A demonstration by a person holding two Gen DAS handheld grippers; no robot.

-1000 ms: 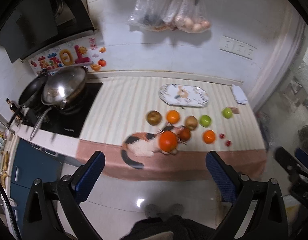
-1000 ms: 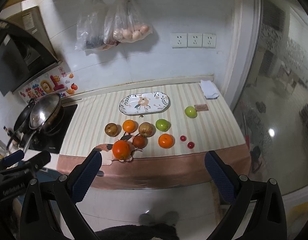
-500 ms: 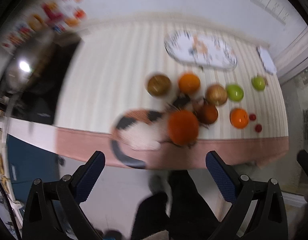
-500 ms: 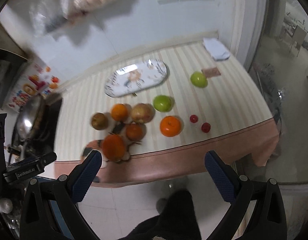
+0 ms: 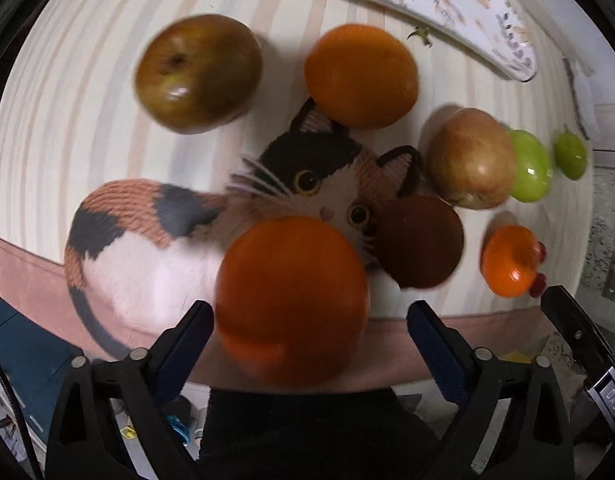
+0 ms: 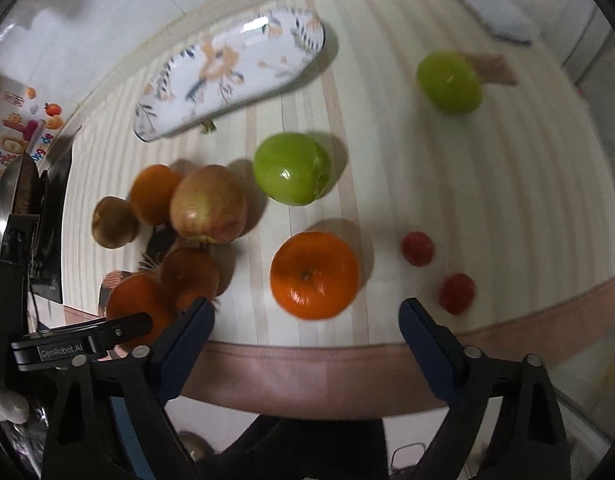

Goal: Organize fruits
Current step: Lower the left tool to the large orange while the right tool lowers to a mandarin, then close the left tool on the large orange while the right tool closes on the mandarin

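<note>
Fruit lies on a striped counter cloth. My left gripper [image 5: 307,332] points steeply down, its jaws closing around a large orange [image 5: 291,300] on a cat-shaped mat [image 5: 147,232]; the pads do not press it. Around it lie a brownish apple [image 5: 197,74], a second orange [image 5: 361,76], a reddish apple [image 5: 471,158] and a dark brown fruit [image 5: 419,242]. My right gripper [image 6: 307,320] is closing too, with a smaller orange [image 6: 313,274] just ahead of its fingertips, untouched. Two green apples [image 6: 293,168] [image 6: 449,80] and an empty flowered plate [image 6: 227,72] lie beyond.
Two cherry tomatoes [image 6: 417,248] [image 6: 457,292] sit right of the small orange. A white folded cloth [image 6: 491,12] lies at the far right, a wok [image 6: 7,184] at the far left. The pink cloth hem [image 6: 347,368] marks the counter's front edge.
Both grippers have dropped from high above the floor to just over the counter and tipped downward, so the fruit now fills the views. Both pairs of jaws have narrowed slightly.
</note>
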